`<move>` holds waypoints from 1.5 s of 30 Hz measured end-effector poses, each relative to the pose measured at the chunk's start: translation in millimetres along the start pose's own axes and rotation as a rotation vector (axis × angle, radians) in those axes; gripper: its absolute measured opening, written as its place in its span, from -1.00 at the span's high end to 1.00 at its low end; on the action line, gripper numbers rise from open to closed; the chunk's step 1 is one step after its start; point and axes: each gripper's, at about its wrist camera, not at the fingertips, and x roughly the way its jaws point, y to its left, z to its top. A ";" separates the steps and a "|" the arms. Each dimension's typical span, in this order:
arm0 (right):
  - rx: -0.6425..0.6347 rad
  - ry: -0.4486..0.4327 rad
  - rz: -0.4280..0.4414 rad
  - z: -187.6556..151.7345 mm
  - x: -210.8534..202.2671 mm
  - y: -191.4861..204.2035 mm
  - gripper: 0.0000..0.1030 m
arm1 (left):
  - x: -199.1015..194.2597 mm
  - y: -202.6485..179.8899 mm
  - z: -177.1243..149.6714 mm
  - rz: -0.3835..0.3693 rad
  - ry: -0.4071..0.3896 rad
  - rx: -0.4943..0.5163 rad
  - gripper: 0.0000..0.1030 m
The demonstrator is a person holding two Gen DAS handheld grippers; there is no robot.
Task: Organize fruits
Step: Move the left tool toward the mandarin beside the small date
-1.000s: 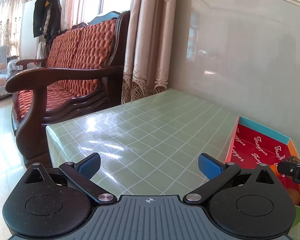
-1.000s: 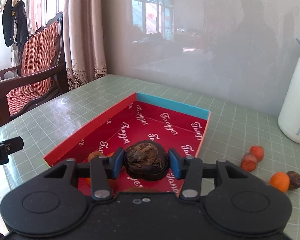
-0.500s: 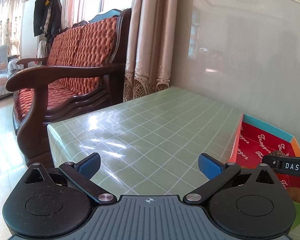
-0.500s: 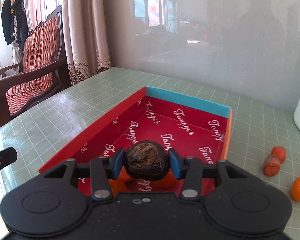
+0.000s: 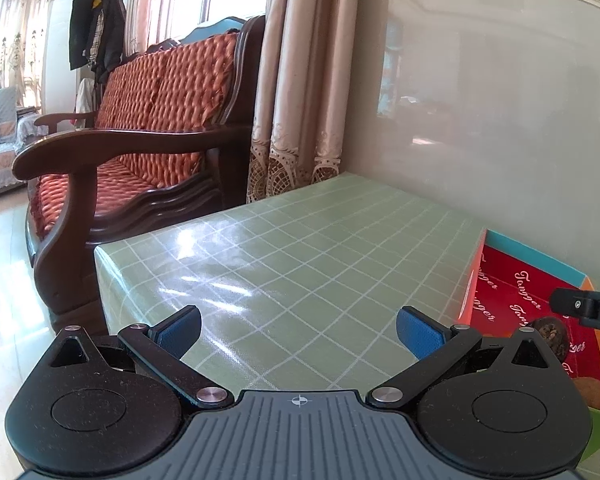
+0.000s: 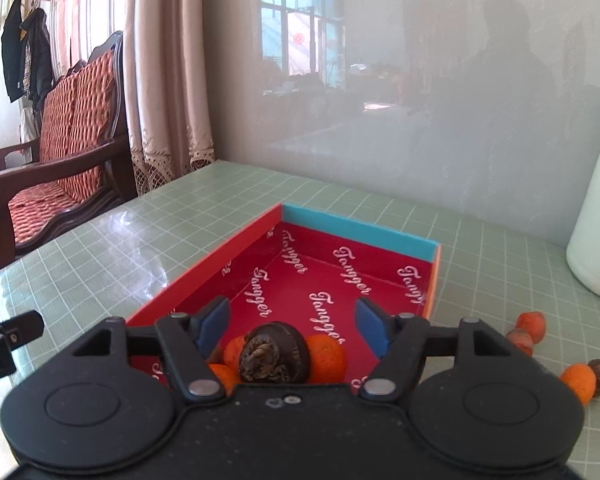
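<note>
Green table [image 5: 300,248] edge bare left; red tray [image 6: 220,260] wall beside right claw [image 6: 292,326]

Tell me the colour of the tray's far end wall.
Light blue on the tray's far end wall; clearest in the right wrist view.

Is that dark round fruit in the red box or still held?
In the box. The dark fruit lies on the red box floor among orange fruits; the right gripper has just been opening, pads clear of it.

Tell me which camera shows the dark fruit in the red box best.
The right wrist view: the dark fruit lies in full sight among oranges in the red box. The left wrist view shows it only small at the edge, partly hidden.
</note>
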 end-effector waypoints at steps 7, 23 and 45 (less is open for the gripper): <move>0.024 -0.044 -0.015 2.7 -19.9 -14.0 -0.67 | -3.8 -12.4 -1.9 -0.014 -0.011 0.022 -1.00; 0.150 -0.065 -0.162 -18.0 -71.9 -101.6 -0.74 | -19.1 -64.0 -11.6 -0.093 -0.039 0.105 -1.00; 0.297 -0.128 -0.320 -58.3 -133.5 -193.3 -0.74 | 16.1 -167.6 -5.6 -0.071 0.057 0.301 -1.00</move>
